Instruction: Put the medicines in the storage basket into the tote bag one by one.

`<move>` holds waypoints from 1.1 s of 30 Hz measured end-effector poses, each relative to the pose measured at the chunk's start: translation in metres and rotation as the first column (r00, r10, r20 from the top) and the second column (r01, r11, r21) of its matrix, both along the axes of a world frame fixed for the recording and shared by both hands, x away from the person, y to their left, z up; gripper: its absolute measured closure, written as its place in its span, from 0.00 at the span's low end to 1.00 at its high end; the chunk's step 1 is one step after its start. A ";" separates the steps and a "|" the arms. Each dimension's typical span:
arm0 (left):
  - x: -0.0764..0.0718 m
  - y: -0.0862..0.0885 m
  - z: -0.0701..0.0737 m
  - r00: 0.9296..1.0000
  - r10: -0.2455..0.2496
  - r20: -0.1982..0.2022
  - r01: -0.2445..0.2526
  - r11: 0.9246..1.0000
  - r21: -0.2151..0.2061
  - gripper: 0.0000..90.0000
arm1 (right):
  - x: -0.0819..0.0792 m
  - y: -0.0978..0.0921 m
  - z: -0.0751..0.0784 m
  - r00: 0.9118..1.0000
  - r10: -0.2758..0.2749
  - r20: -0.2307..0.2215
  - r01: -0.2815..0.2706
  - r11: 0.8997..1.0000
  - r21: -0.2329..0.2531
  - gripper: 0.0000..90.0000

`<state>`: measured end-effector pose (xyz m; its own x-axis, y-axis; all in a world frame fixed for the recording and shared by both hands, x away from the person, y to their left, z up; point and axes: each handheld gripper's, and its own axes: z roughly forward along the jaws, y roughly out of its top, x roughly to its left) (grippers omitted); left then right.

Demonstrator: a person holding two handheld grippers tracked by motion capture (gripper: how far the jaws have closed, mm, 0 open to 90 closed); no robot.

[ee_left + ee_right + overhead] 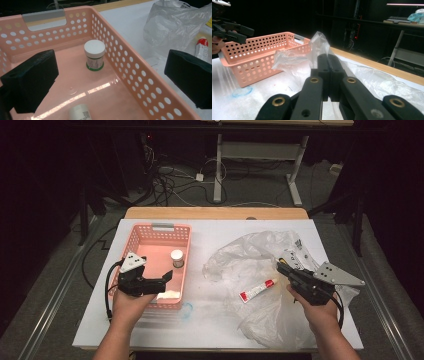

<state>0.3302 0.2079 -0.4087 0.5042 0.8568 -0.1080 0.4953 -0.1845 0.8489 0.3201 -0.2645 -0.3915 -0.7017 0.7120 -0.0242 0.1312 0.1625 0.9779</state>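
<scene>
Over pink basket [159, 236] left gripper [169, 275] apart, right gripper [280, 266] together, tube [257, 290] lying diagonal

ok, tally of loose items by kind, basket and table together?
Pink basket: 1
White-lidded jar: 1
White bottle lying in the basket: 1
Red-capped tube: 1
Clear plastic bag: 1
Total: 5

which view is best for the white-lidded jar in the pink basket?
Left gripper view: the jar stands upright on the basket floor by its right wall, with lid, label and green base all readable. The high view shows it small from above. In the right gripper view the basket wall hides it.
</scene>
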 end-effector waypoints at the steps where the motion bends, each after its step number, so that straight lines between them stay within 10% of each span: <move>1: 0.000 0.000 0.000 1.000 0.001 0.001 -0.001 1.000 0.001 0.00 | 0.000 0.000 0.000 1.000 0.000 -0.001 0.000 1.000 0.001 1.00; 17: 0.036 -0.018 0.015 1.000 0.001 -0.008 -0.001 1.000 -0.012 0.02 | 0.000 0.000 0.003 1.000 0.003 0.010 -0.003 1.000 0.003 1.00; 33: 0.095 -0.025 0.002 0.992 0.018 -0.122 -0.016 1.000 0.015 0.12 | 0.001 -0.001 0.001 1.000 -0.004 -0.004 0.004 1.000 0.011 1.00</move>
